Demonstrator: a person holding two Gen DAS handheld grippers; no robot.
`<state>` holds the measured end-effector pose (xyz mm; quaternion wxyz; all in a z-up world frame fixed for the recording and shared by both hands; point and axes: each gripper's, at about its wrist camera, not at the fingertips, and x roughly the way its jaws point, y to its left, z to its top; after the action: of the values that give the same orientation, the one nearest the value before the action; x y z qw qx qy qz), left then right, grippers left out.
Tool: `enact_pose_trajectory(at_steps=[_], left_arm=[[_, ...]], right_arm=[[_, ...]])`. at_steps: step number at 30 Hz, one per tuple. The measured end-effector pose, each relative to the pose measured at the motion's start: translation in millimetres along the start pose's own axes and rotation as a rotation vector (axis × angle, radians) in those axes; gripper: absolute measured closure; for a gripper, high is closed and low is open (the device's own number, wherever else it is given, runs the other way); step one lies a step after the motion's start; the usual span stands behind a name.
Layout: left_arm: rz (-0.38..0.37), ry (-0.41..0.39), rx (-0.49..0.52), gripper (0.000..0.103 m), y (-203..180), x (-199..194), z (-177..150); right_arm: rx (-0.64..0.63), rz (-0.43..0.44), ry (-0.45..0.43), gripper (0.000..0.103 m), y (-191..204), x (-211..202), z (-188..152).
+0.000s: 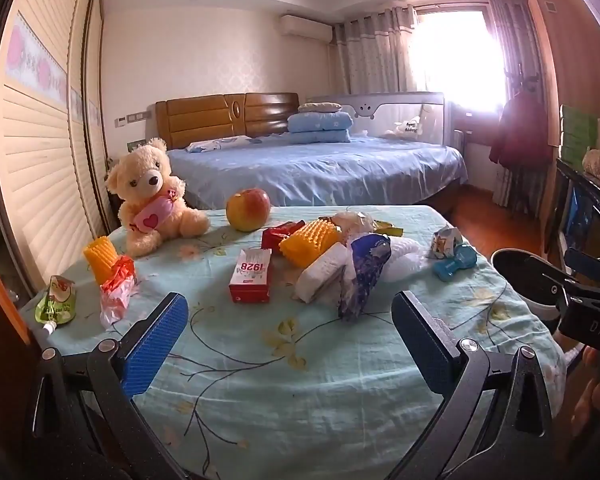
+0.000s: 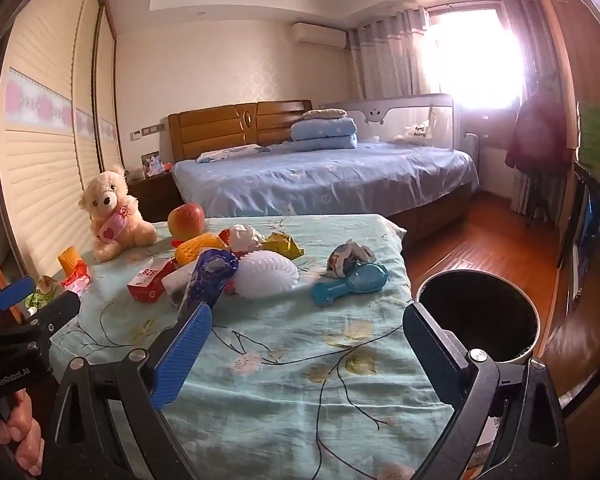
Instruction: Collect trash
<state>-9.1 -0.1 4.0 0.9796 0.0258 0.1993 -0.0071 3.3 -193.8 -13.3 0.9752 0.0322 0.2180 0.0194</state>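
Trash lies scattered on a table with a light green floral cloth point(image 1: 284, 384) point(image 2: 300, 376): a red "1928" carton point(image 1: 250, 277) point(image 2: 148, 280), a blue-purple foil wrapper point(image 1: 362, 274) point(image 2: 209, 274), a green pouch point(image 1: 56, 299), a red-white wrapper point(image 1: 117, 286), a crumpled wrapper point(image 1: 444, 242) point(image 2: 350, 258) and a yellow wrapper point(image 2: 282, 245). A black bin point(image 2: 478, 322) point(image 1: 528, 280) stands right of the table. My left gripper point(image 1: 290, 340) is open and empty over the near cloth. My right gripper point(image 2: 306, 354) is open and empty, near the bin.
A teddy bear point(image 1: 152, 196) point(image 2: 114, 212), an apple point(image 1: 248, 209) point(image 2: 186, 221), yellow spiky toys point(image 1: 310, 240) point(image 1: 100, 258), a white spiky brush point(image 2: 266, 274) and a blue toy point(image 2: 350, 282) also sit on the table. A bed point(image 1: 320, 168) lies behind.
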Motion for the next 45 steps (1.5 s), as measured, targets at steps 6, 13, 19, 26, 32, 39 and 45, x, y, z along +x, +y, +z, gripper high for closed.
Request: enact_pose_trajectory(at_steps=[6, 13, 19, 26, 32, 39, 45], left_arm=[[-0.001, 0.0, -0.001, 0.0, -1.5, -0.3, -0.8], [-0.001, 0.001, 0.0, 0.0, -1.6, -1.5, -0.4], [-0.002, 0.001, 0.0, 0.0, -1.8, -2.4, -0.8], [-0.002, 0.002, -0.002, 0.0, -1.9, -3.6, -0.7], [-0.002, 0.002, 0.0, 0.0, -1.6, -2.7, -0.7], [-0.005, 0.004, -0.001, 0.0, -1.0, -3.6, -1.9], [-0.004, 0.006, -0.002, 0.0, -0.6, -3.2, -1.4]], right_arm=[[-0.013, 0.005, 0.004, 0.006, 6.1, 1.9, 0.0], [-0.012, 0.005, 0.001, 0.006, 6.4, 1.9, 0.0], [-0.013, 0.008, 0.001, 0.006, 7.4, 2.1, 0.2], [-0.011, 0.013, 0.002, 0.006, 7.6, 2.4, -0.3], [-0.013, 0.015, 0.004, 0.006, 8.3, 2.1, -0.4], [-0.015, 0.023, 0.009, 0.005, 10.4, 3.1, -1.2], [-0.012, 0.027, 0.01, 0.005, 11.0, 3.0, -1.7]])
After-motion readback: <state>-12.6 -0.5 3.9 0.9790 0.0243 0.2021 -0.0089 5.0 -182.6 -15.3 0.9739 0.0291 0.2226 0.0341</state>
